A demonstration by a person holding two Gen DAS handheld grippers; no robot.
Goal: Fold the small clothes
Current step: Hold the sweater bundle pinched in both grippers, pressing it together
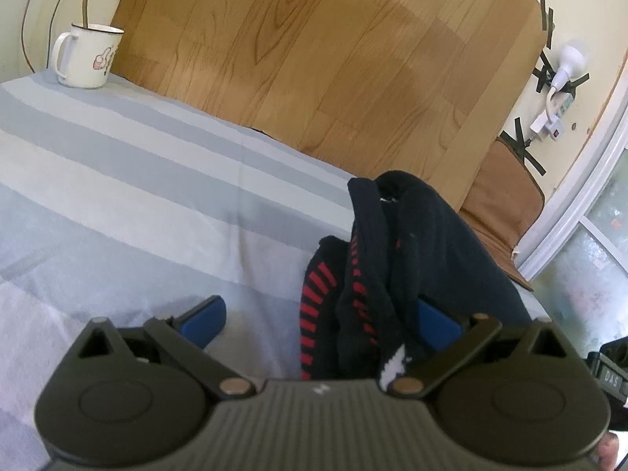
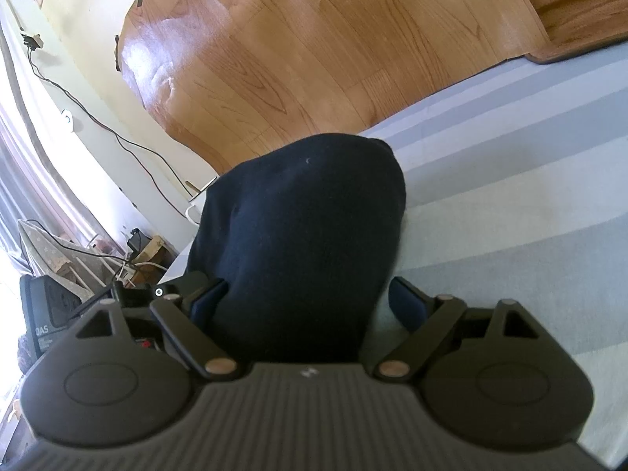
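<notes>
Both the left gripper (image 1: 320, 320) and right gripper (image 2: 308, 298) stand wide apart around the dark socks (image 1: 376, 274), gripping nothing. Closing unevenly risks catching one layer only, so the bundle could slump on the striped sheet (image 1: 117, 180)

The left gripper (image 1: 320, 324) has a dark grey body with fine ridges and a small white mark; two big round bumps sit at its sides; black bars join on with round copper-coloured pins; its fingers (image 1: 206, 320) have blue pads; the right gripper (image 2: 310, 306) looks just the same, with dark blue pads (image 2: 408, 306).
</notes>
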